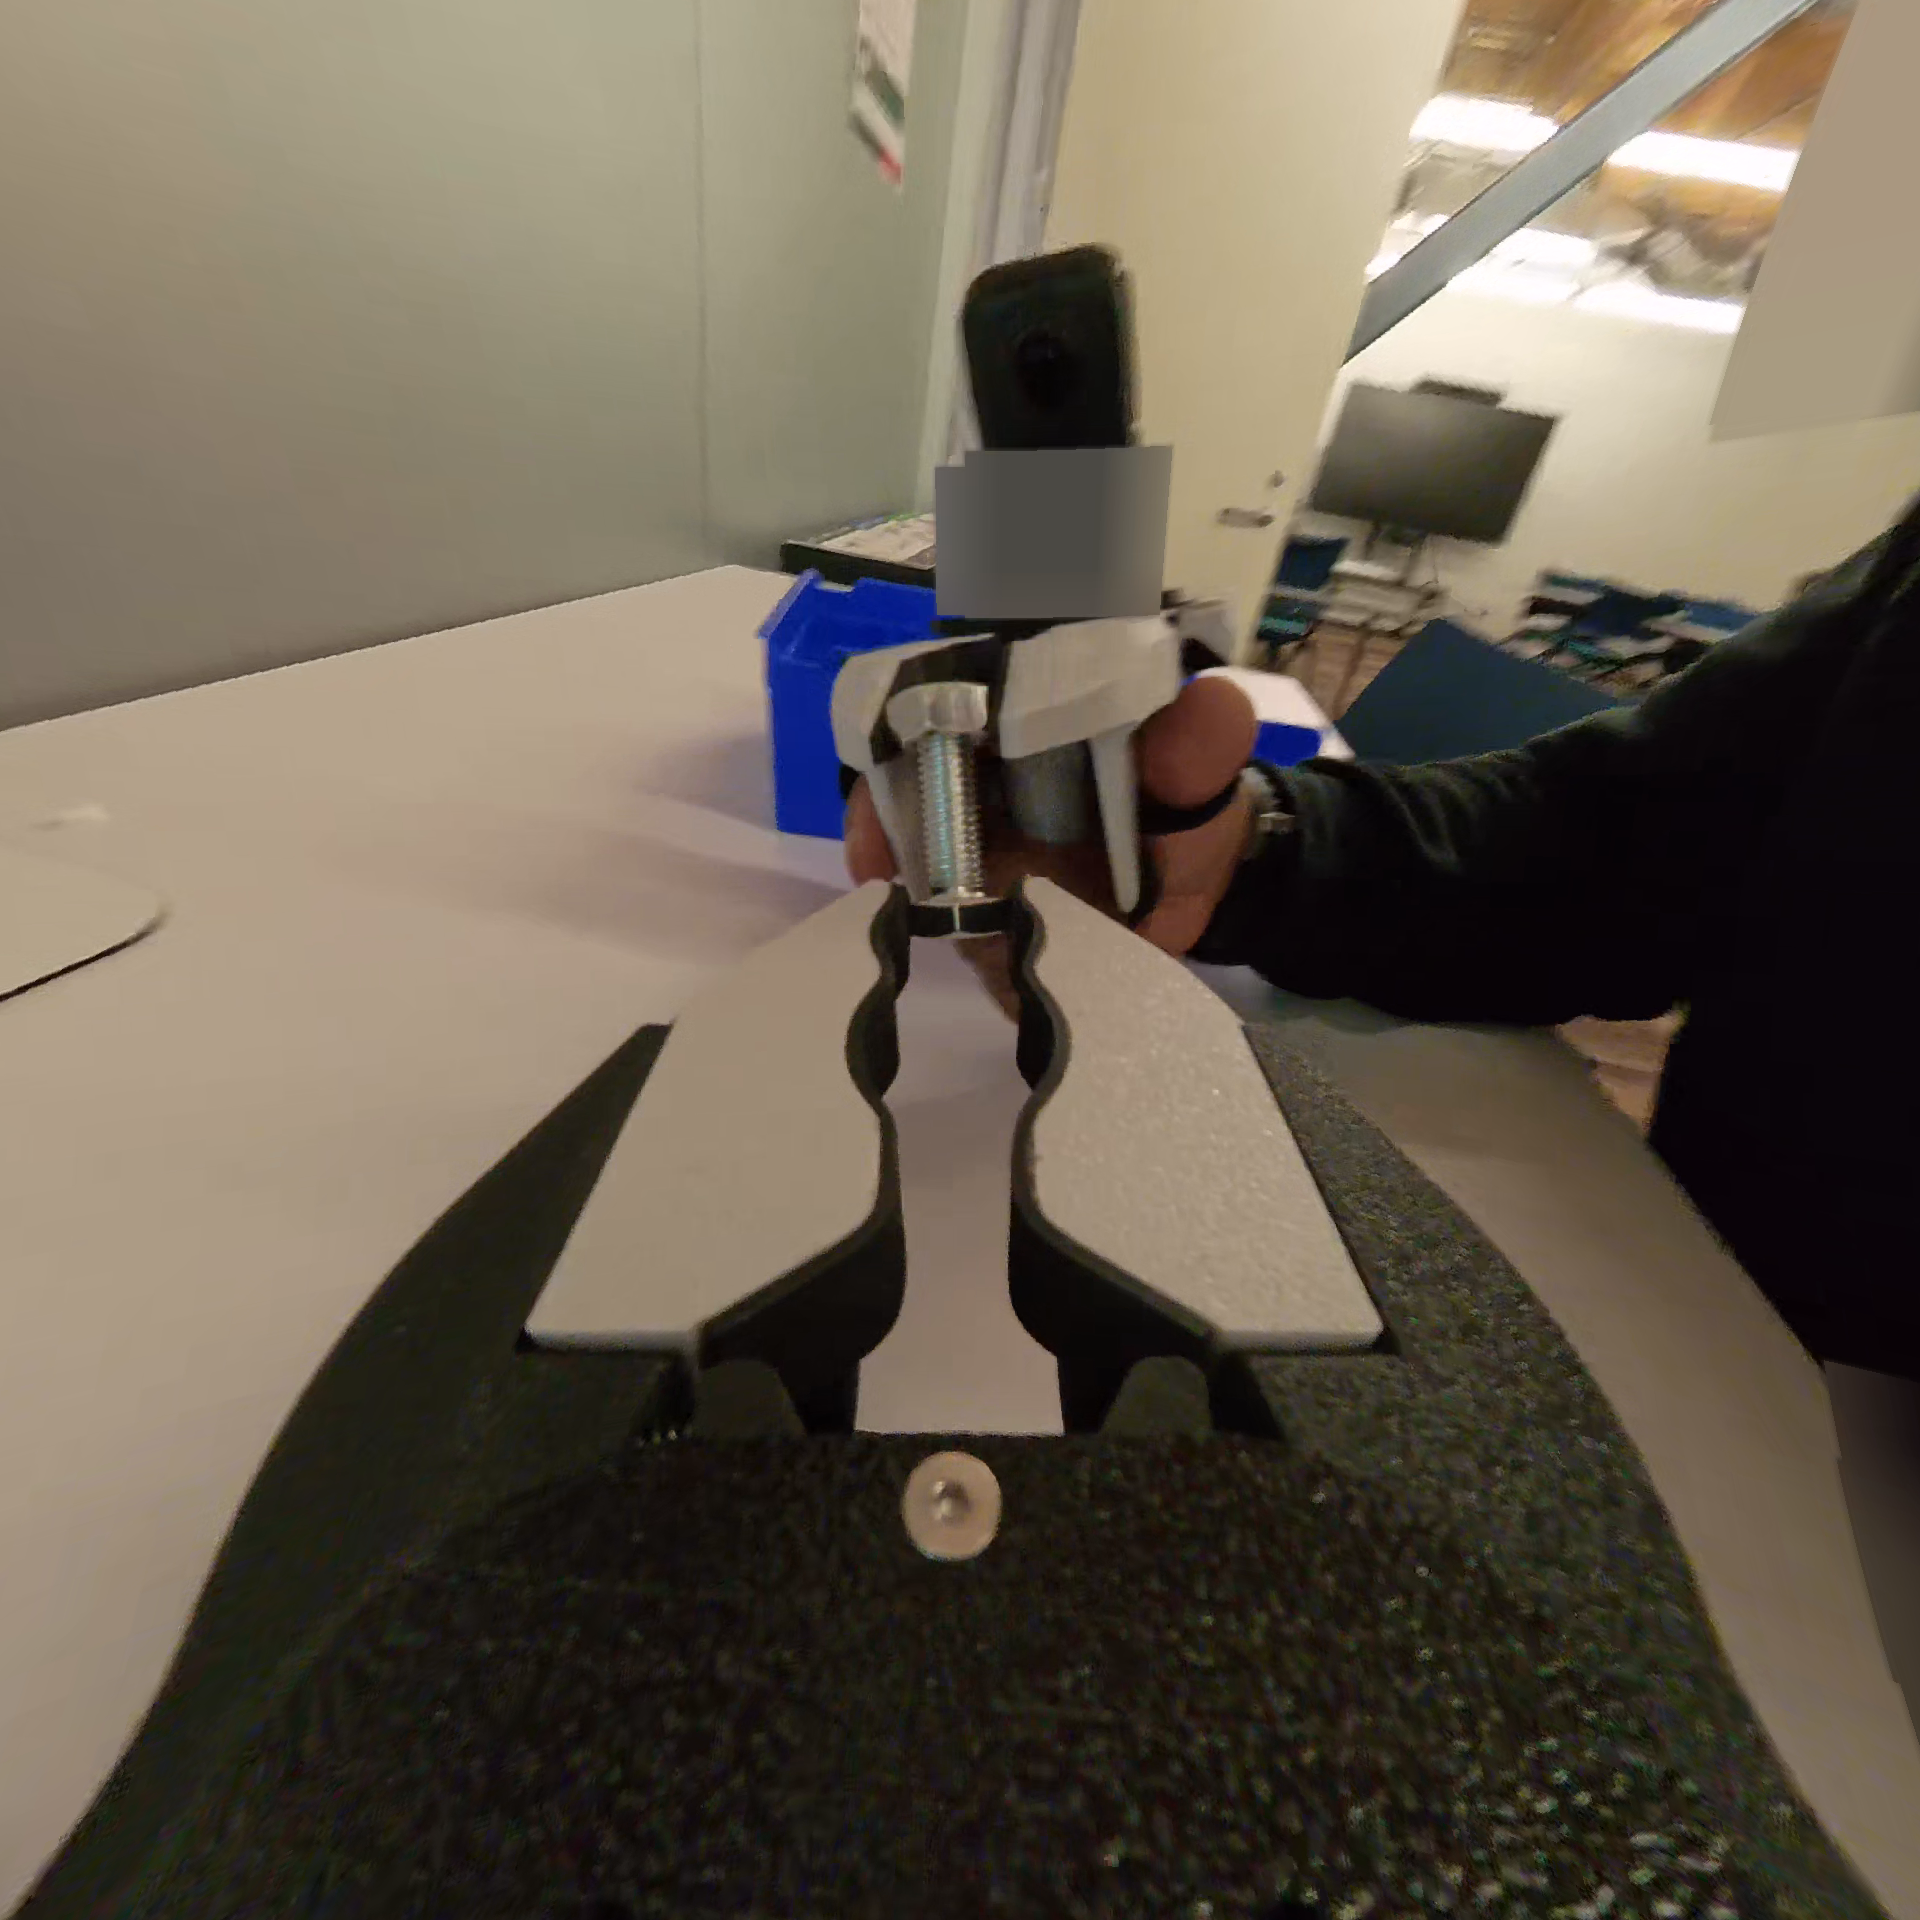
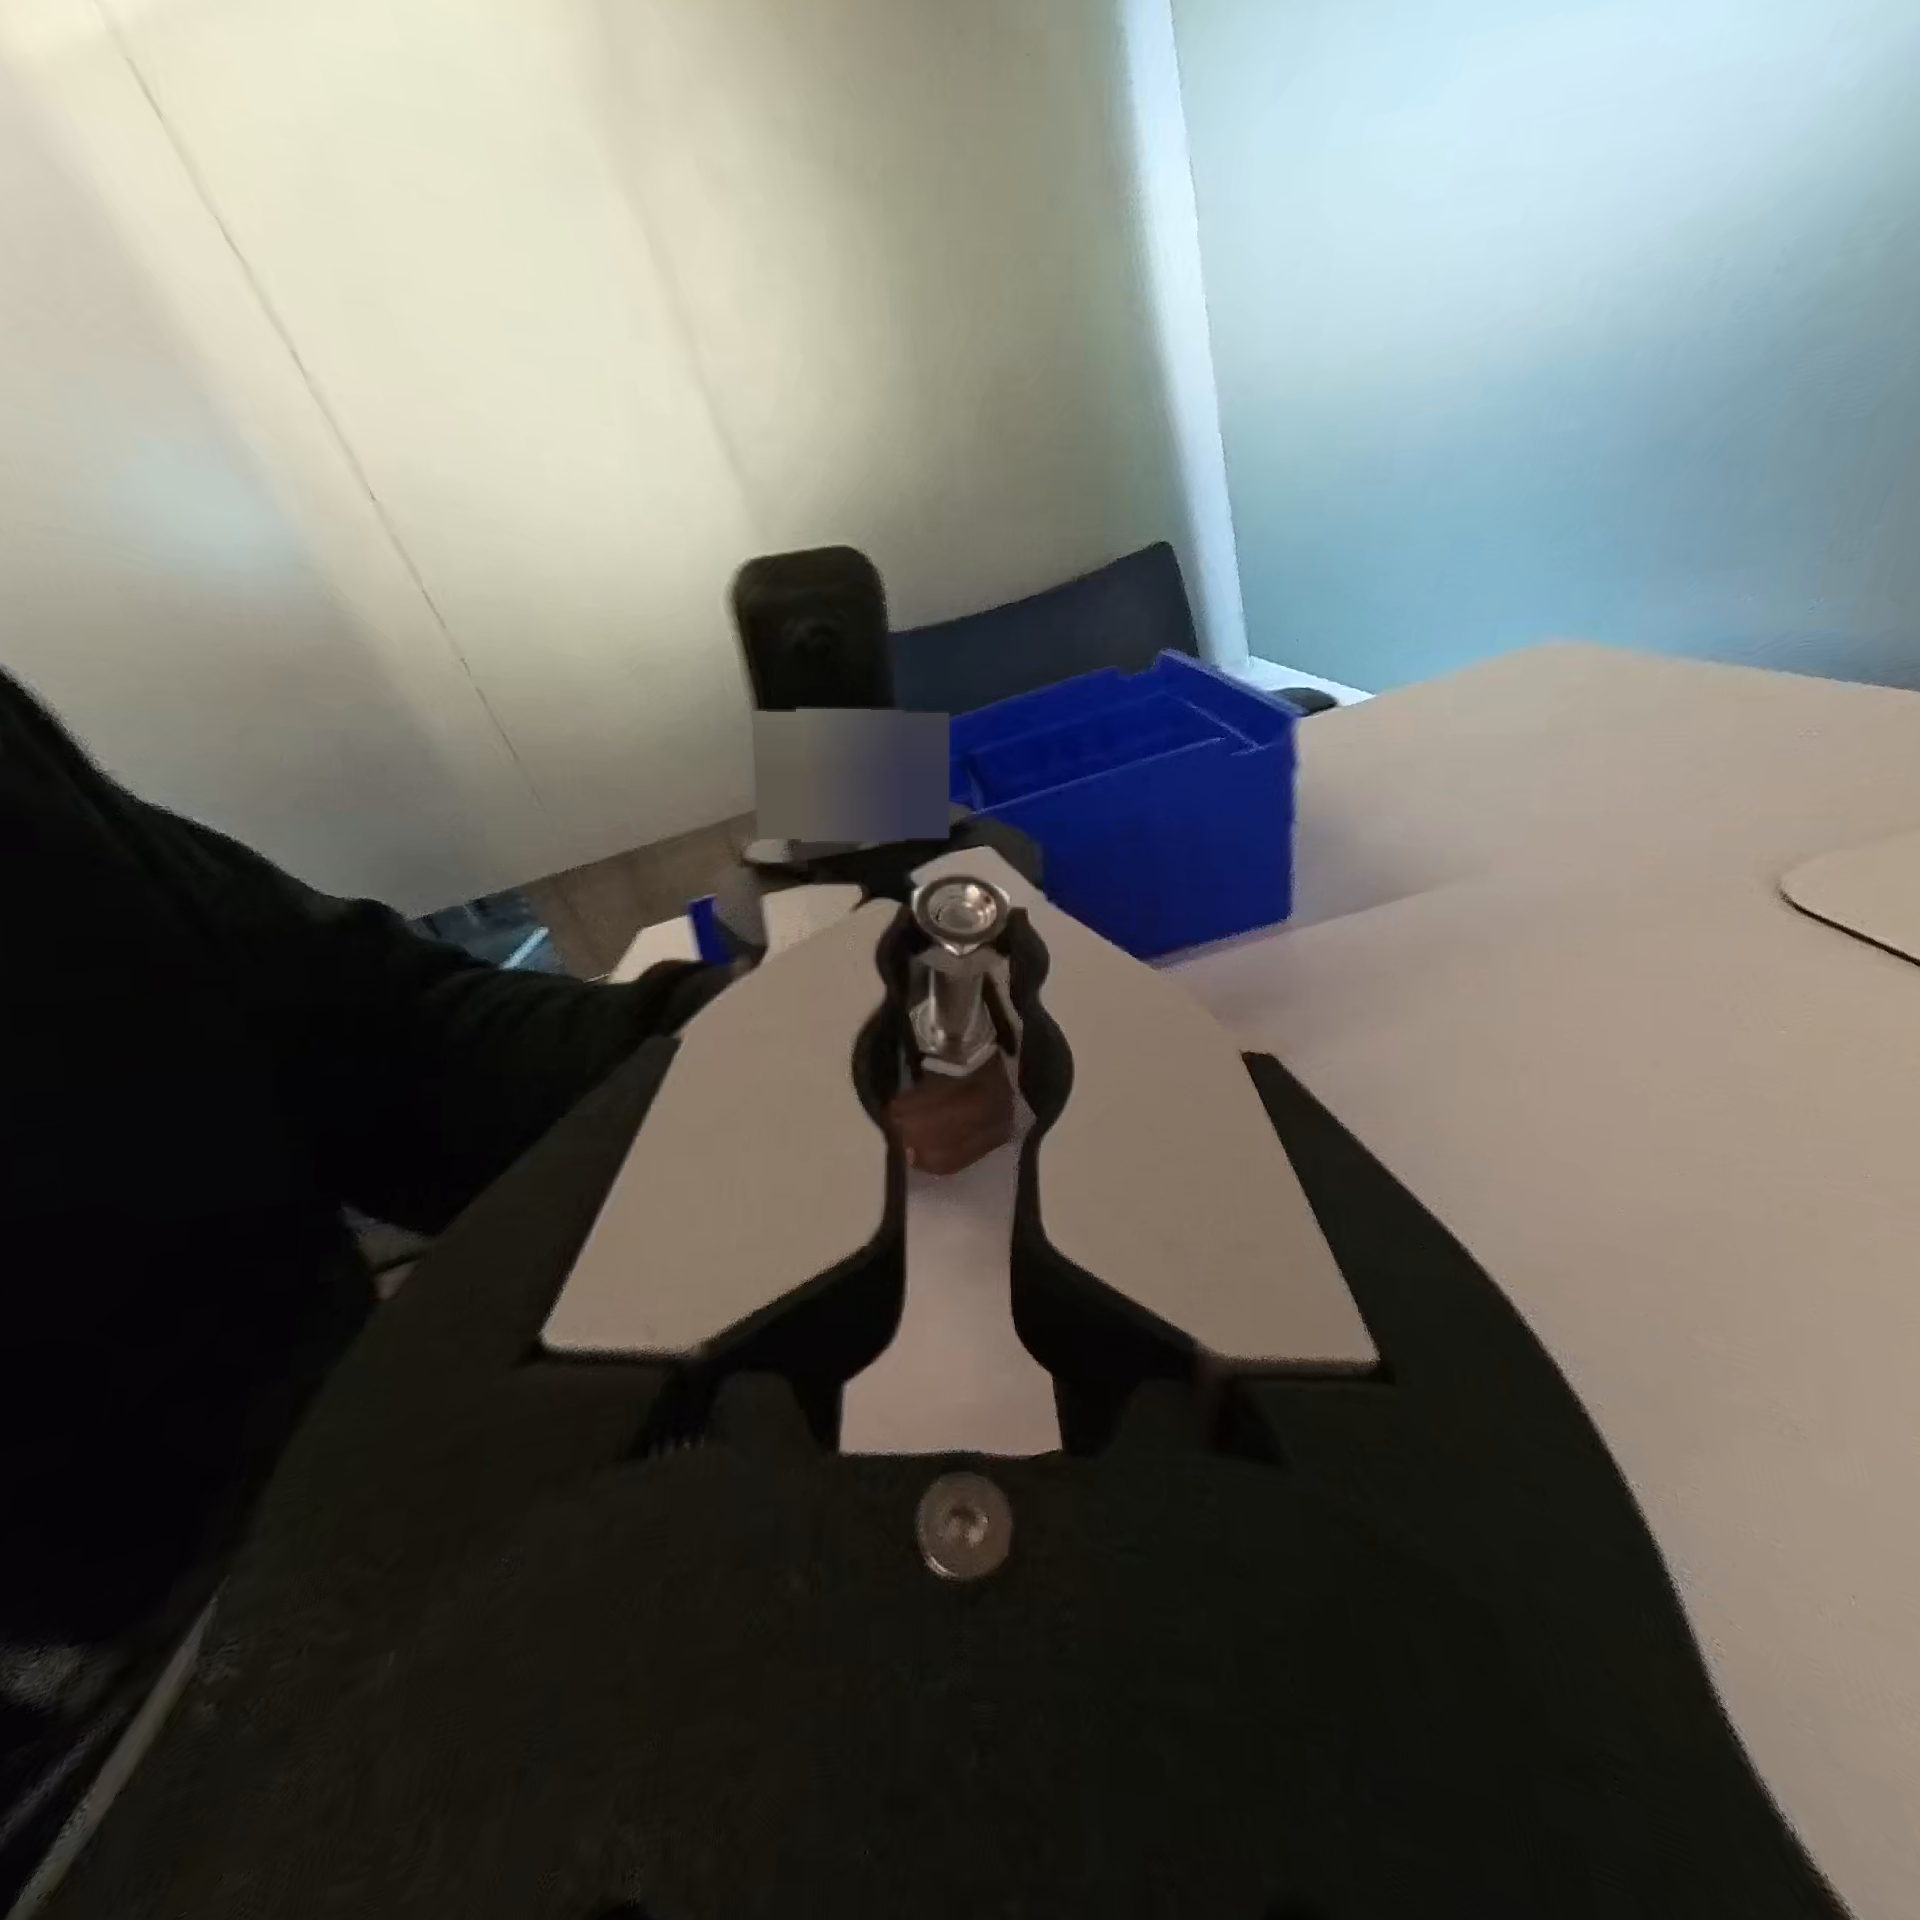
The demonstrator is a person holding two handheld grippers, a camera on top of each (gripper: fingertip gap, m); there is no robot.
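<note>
Blue bin [image 2: 1143,831] blocks the far side; bare table [image 1: 364,831] lies open beside it.

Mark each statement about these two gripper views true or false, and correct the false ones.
1. A blue bin stands on the table. True.
2. The right gripper grips a silver threaded bolt. True.
3. The bolt lies flat on the table. False: it is held off the table between the right gripper's fingers.
4. The left gripper is wide open with nothing at its tips. False: its tips are closed on a small silver washer at the end of the bolt.
5. The two grippers are far apart. False: they meet tip to tip at the bolt.
</note>
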